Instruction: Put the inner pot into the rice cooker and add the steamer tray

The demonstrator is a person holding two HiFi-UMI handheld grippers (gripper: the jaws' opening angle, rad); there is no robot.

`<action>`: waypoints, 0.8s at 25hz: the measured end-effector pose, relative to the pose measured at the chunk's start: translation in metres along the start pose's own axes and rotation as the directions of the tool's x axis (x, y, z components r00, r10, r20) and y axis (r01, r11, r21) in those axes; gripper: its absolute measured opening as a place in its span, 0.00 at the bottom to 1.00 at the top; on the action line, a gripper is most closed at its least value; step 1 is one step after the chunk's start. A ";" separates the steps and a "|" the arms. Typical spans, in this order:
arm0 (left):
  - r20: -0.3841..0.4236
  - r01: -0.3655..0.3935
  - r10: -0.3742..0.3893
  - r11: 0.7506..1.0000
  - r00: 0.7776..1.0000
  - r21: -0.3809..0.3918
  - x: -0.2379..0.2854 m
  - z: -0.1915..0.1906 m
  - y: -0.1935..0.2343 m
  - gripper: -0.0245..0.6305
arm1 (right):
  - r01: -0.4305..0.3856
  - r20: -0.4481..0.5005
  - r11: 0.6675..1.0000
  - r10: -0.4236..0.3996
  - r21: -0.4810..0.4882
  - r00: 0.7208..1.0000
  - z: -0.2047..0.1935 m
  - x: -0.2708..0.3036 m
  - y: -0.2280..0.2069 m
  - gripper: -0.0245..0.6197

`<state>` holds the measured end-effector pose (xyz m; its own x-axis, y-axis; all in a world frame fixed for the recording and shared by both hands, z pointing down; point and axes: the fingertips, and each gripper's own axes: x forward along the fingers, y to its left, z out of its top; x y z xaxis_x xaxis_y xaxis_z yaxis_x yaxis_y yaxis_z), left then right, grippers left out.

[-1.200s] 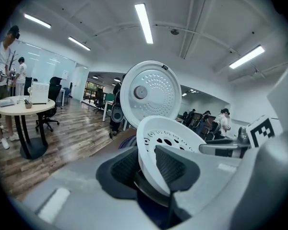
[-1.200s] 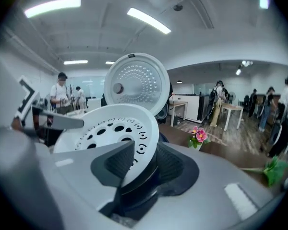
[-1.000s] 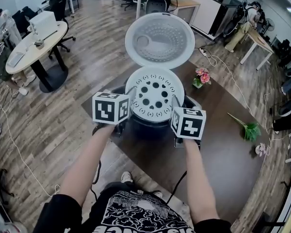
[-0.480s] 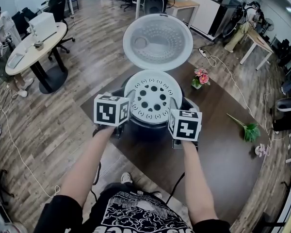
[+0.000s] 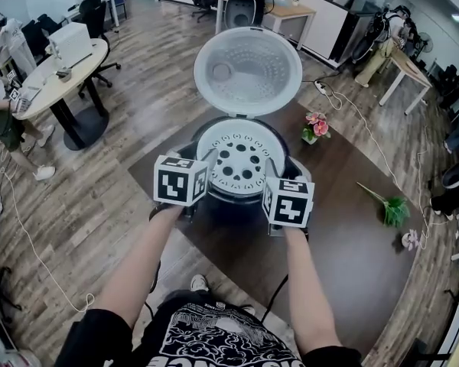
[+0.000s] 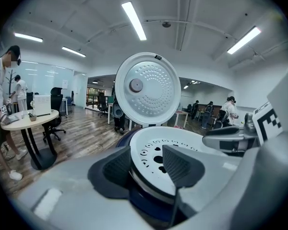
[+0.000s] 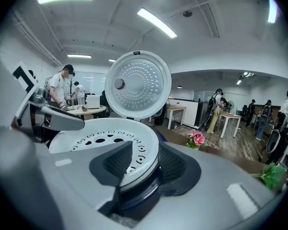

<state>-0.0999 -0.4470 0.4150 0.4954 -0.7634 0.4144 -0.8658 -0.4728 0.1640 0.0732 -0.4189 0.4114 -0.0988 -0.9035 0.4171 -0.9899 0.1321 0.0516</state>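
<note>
— Steamer tray?
— Sits in the mouth of the dark rice cooker, holes facing up
— Left gripper?
— Has just been opening; straddles the tray's left rim, pads loose on either side
— Right gripper?
— Pinches the right rim, narrow
— In the way?
— Open lid upright just behind the tray; pink flowers and a green sprig well off to the right on the brown table

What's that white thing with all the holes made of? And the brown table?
The steamer tray looks like white plastic: smooth, matte, with neatly moulded holes. The table looks like dark wood or wood-look laminate: brown, faint grain, low sheen.
</note>
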 end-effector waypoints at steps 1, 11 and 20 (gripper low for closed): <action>0.006 -0.001 0.001 1.000 1.000 0.004 0.000 0.000 0.000 0.35 | -0.001 0.005 1.000 0.001 0.002 1.000 0.000 0.001 0.001 0.29; 0.018 -0.002 0.002 1.000 1.000 -0.008 -0.013 0.003 -0.008 0.35 | -0.073 0.038 0.996 0.071 0.054 0.997 0.003 -0.014 0.000 0.30; 0.058 0.048 -0.051 0.998 0.997 0.051 -0.024 0.016 -0.057 0.35 | -0.039 0.092 0.995 0.031 0.094 0.995 0.005 -0.062 -0.031 0.29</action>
<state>-0.0618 -0.4088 0.3814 0.5425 -0.7623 0.3530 -0.8360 -0.5311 0.1380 0.1097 -0.3693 0.3799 -0.1379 -0.9328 0.3329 -0.9904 0.1285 -0.0502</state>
